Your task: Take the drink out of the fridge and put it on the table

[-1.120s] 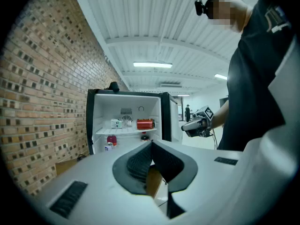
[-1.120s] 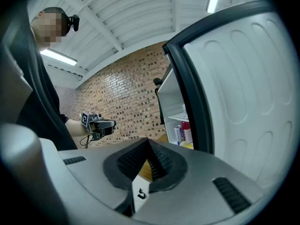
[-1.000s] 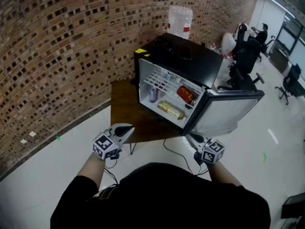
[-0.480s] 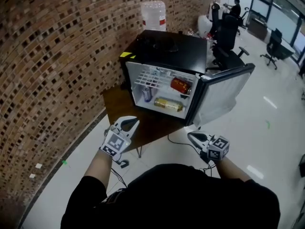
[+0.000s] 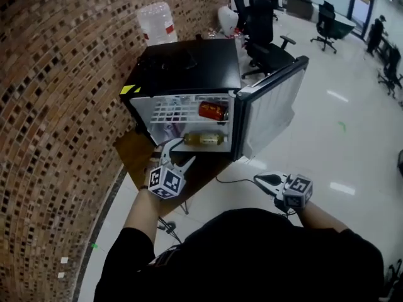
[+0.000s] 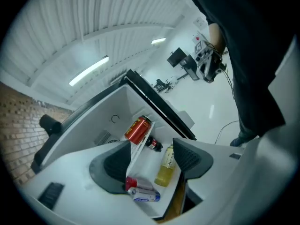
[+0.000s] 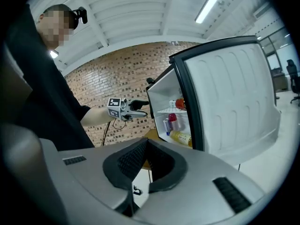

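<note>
A black mini fridge [image 5: 189, 68] stands on a brown table [image 5: 133, 155] with its door [image 5: 271, 106] swung open. Inside lie a red can [image 5: 213, 111] on the wire shelf, a yellow drink bottle [image 5: 203, 139] below it and a silver-blue can [image 6: 143, 193] at the left. My left gripper [image 5: 179, 153] hangs just in front of the opening, jaws opening, nothing between them; the yellow bottle [image 6: 165, 168] and red can [image 6: 138, 129] show beyond its pads. My right gripper [image 5: 259, 180] is shut and empty, low and right of the door.
A brick wall [image 5: 56, 93] runs along the left. A water jug [image 5: 157, 22] stands behind the fridge. Office chairs [image 5: 264, 24] and desks fill the far room. A black cable [image 5: 236, 181] trails on the white floor under the door.
My left gripper has risen toward the fridge opening and its jaws have parted. The head view has swung, so the fridge now sits higher and further left. The right gripper stays low and shut.
</note>
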